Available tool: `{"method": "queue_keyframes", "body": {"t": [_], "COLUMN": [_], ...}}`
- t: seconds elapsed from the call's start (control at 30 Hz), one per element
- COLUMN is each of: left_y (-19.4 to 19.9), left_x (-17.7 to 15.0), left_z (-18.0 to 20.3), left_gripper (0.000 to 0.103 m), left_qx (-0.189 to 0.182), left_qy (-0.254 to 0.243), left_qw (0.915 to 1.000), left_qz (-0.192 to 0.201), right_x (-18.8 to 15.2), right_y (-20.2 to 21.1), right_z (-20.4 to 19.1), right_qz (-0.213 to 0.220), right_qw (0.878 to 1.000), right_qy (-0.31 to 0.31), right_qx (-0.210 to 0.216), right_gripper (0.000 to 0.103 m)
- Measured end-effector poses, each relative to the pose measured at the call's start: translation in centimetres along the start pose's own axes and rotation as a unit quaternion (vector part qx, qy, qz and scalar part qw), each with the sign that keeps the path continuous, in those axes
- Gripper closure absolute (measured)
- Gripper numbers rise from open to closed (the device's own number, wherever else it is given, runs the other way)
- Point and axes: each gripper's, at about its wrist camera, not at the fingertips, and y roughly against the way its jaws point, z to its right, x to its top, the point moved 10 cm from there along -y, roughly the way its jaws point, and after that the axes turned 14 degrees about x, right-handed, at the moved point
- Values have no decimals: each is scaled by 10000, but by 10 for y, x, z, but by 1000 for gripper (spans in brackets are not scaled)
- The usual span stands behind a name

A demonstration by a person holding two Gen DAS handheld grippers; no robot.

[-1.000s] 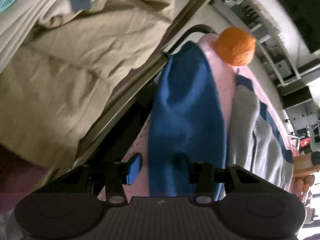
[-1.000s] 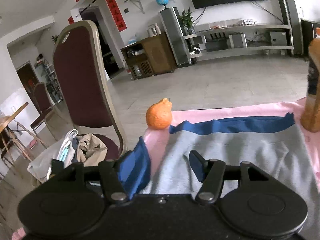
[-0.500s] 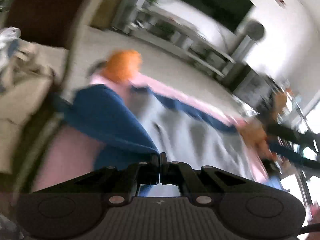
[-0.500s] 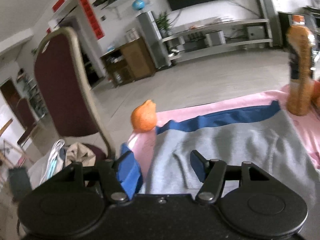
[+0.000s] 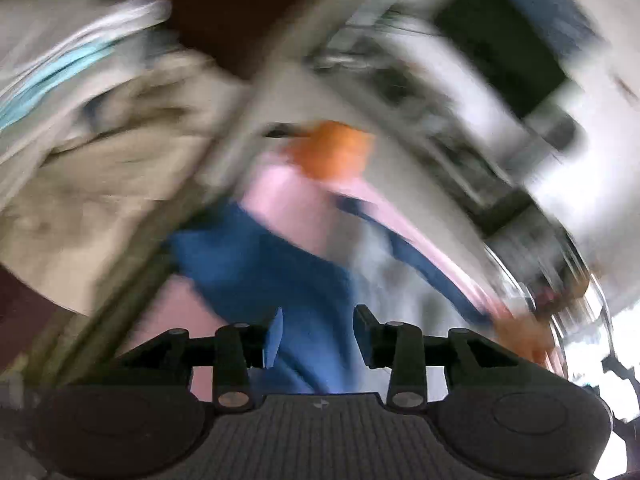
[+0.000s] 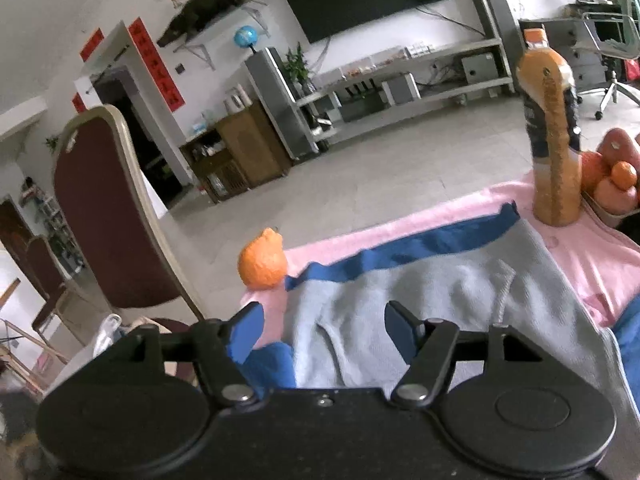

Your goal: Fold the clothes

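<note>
Left wrist view, blurred: our left gripper has just opened over the blue-trimmed grey cloth garment; our right gripper has been widening, gripping nothing.

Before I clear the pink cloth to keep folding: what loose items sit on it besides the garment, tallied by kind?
Lone orange fruit at the far left corner: 1
Orange drink bottle, upright: 1
Pile of fruit at the right edge, partly cut off: 1
Total: 3
</note>
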Motion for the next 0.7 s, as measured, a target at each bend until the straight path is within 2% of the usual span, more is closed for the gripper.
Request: {"method": "queue_keyframes", "body": {"t": [0.1,0.17,0.27,0.33,0.43,0.53,0.6,0.7], "left_y": [-36,-46,-62,-73,-83,-80,-82,-81], "left_x": [10,7,-7,-14,-14,3,11,18], "left_z": [-29,-33,-32,-32,-35,-41,-46,-50], "left_gripper": [69,70,70,70,70,67,67,67], "left_qx": [-41,-47,-10,209,352,502,536,398], "left_qy": [749,838,670,541,585,596,660,843], "left_qw": [9955,9938,9929,9937,9936,9957,9955,9948], "left_qz": [-573,-723,-986,-960,-903,-498,-420,-399], "right_x": [-2,-5,-10,-13,-17,-20,-22,-25], "right_y": [-6,-10,-16,-20,-24,-26,-28,-30], "right_z": [-8,-14,-16,-17,-16,-15,-14,-12], "right_qz": [33,24,-46,-97,-131,-152,-174,-185], "right_qw": [9998,9994,9990,9987,9981,9978,9975,9974], "right_qy": [10,27,30,-5,-12,-2,-13,-22], "right_qx": [190,331,442,509,600,651,679,691], "right_gripper": [36,36,36,36,36,36,36,35]}}
